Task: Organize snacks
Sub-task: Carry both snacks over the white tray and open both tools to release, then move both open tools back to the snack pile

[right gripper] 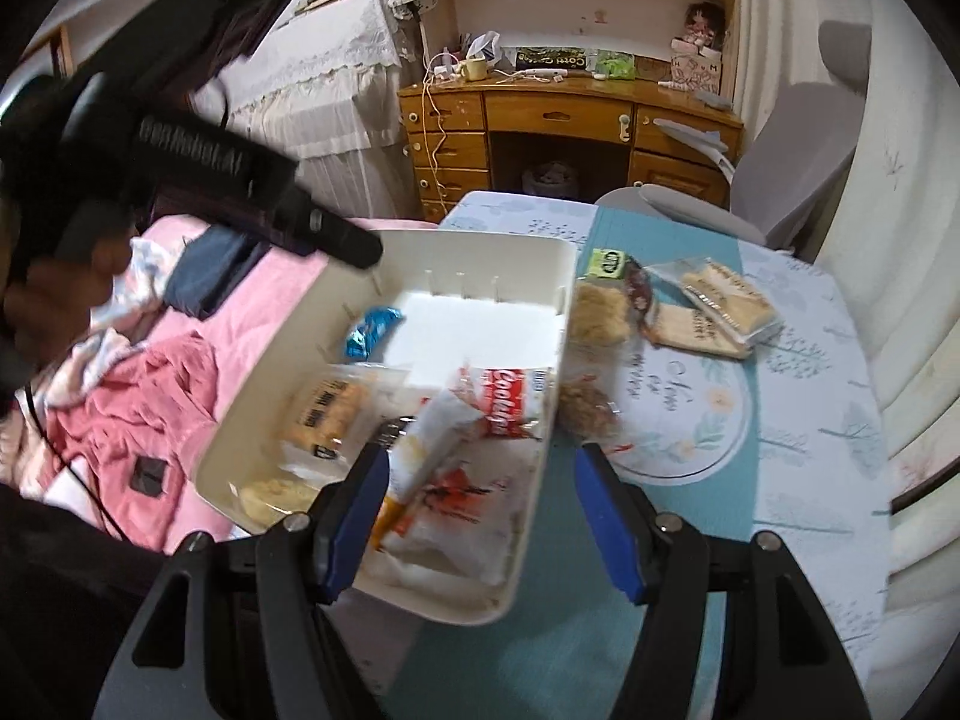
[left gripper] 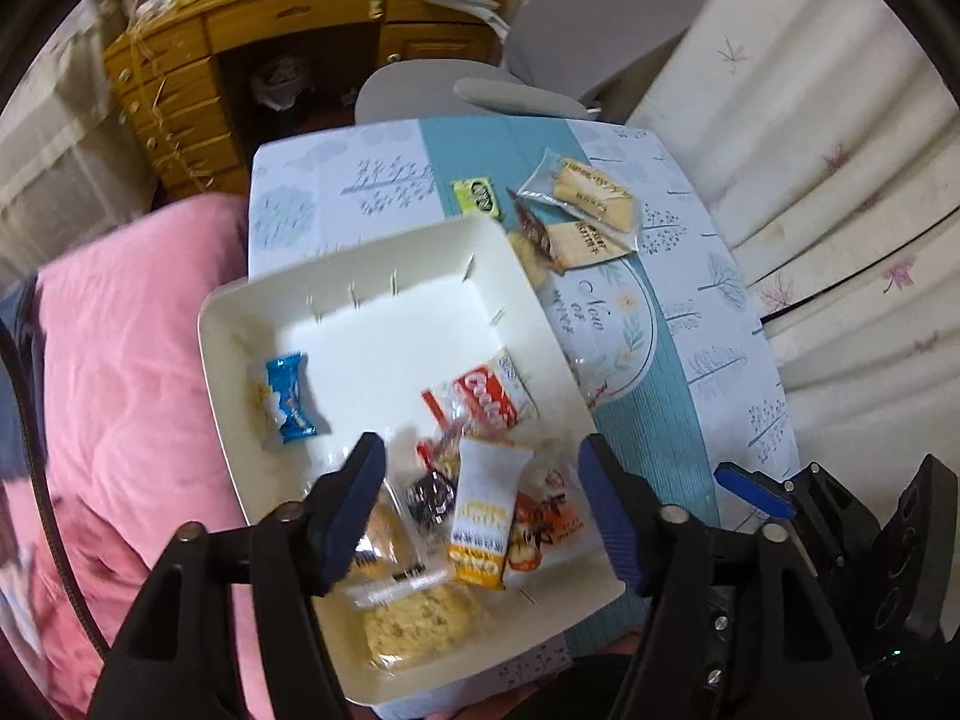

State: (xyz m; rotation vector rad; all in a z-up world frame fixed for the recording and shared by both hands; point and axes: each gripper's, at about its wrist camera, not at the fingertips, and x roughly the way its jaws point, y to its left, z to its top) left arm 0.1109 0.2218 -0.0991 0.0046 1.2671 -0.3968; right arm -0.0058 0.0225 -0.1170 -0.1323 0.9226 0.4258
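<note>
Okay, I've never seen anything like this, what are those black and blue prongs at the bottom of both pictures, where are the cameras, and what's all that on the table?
The prongs are handheld grippers; a person holds one in each hand, each carrying a wide-angle camera that looks forward along its jaws. One picture comes from the left gripper, the other from the right gripper. Both have their jaws open and hold nothing.

Below them a white tray sits on a small table with a blue patterned cloth. The tray holds wrapped snacks, among them a blue candy and a red cookie pack. More snacks lie on the cloth beside the tray: a green packet and clear-wrapped biscuits.
</note>
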